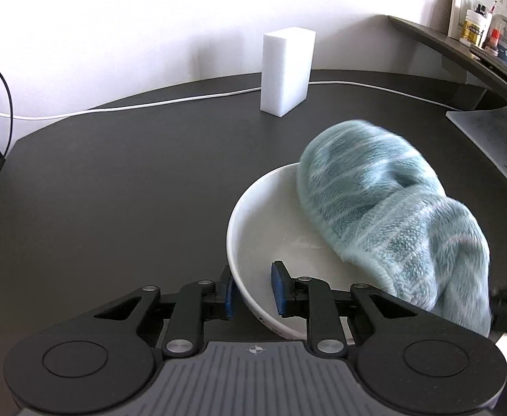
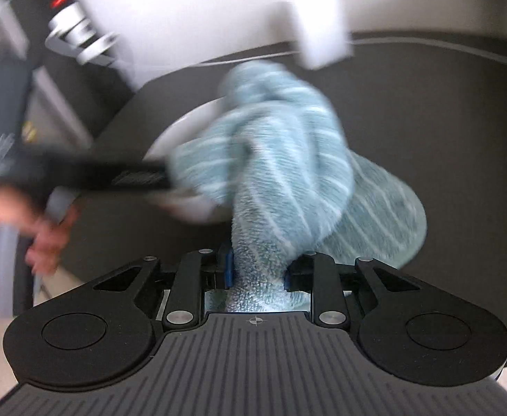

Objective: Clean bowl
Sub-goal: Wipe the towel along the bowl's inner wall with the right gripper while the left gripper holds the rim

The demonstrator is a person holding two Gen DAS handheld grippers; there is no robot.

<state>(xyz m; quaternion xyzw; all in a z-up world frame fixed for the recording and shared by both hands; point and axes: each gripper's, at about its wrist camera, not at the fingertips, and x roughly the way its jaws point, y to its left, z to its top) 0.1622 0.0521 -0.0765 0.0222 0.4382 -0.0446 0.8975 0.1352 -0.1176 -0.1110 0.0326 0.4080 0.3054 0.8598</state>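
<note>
The white bowl (image 1: 271,228) sits on the dark bench (image 1: 114,190), in the lower right of the left wrist view, its near rim caught by the left tongs (image 1: 252,290): one blue pad (image 1: 278,286) is inside the bowl and the other outside, so the wall stands between them, clamped or very nearly so. A bundled teal towel (image 1: 385,208) with pale stripes fills the right half of the bowl and spills over its far and right rim.

In the right wrist view, the right tongs (image 2: 257,272) are clamped on a twisted tail of that same towel (image 2: 281,173), which bulges upward through the middle of the frame and covers most of the bowl (image 2: 180,128); only a pale arc of rim shows at centre left. That picture is heavily blurred. At its left edge a hand (image 2: 42,228) grips a grey handle, and a dark bar runs from there to the bowl's edge.

Behind the bowl, in the upper middle of the left view, a white block (image 1: 286,69) stands upright on the bench, well apart from the bowl. A white cable (image 1: 132,107) runs along the bench's back edge past it. At upper right a dark shelf (image 1: 444,40) carries small jars (image 1: 475,26), and a sheet of paper (image 1: 496,142) lies at the right edge.
</note>
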